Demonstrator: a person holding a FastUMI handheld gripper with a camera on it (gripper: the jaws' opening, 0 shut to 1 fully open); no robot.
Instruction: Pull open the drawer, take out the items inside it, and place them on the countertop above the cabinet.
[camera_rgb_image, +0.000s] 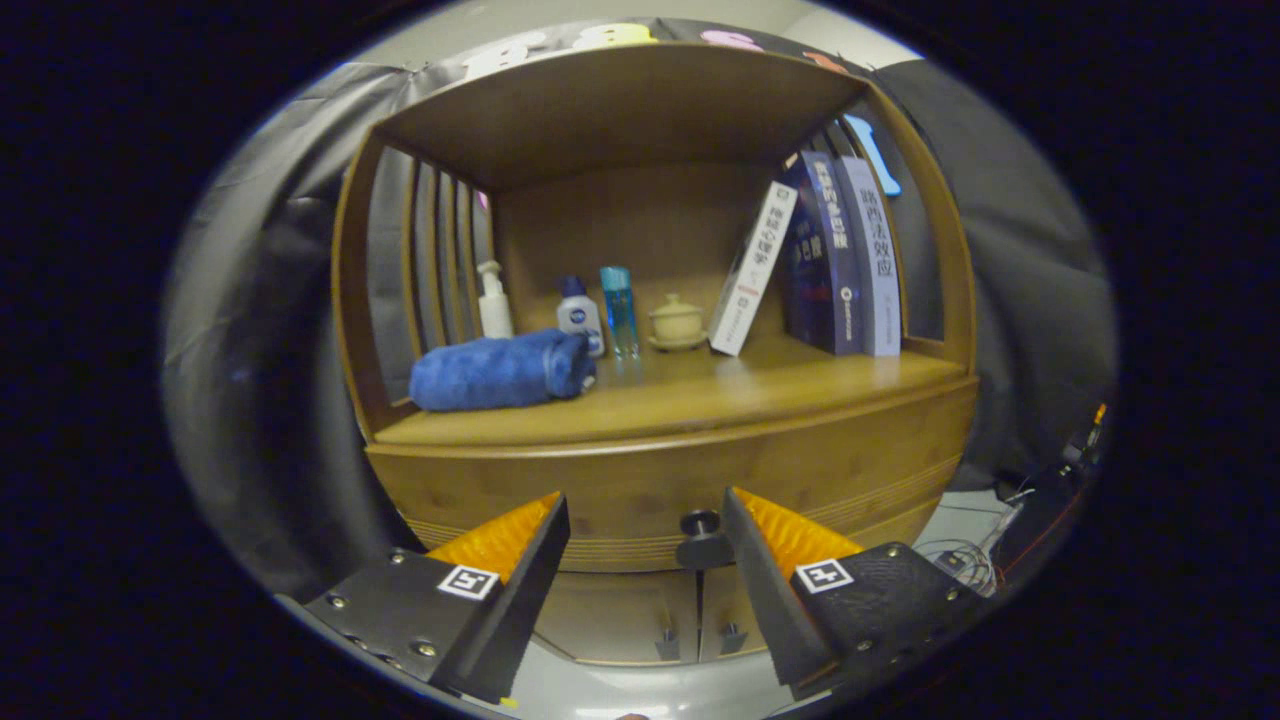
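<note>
The task is barely begun: the wide wooden drawer (660, 490) under the shelf is closed, its contents hidden. The gripper (645, 535) has its fingers spread apart, empty, with the small dark round knob (702, 538) just ahead, nearer the right finger. Pulling, emptying and placing on the table (700, 395) remain.

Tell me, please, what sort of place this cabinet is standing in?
Probably a staged recording booth rather than a real home: black cloth hangs behind the wooden cabinet, loose cables lie on the floor, and the open claw faces the drawer knob.
</note>
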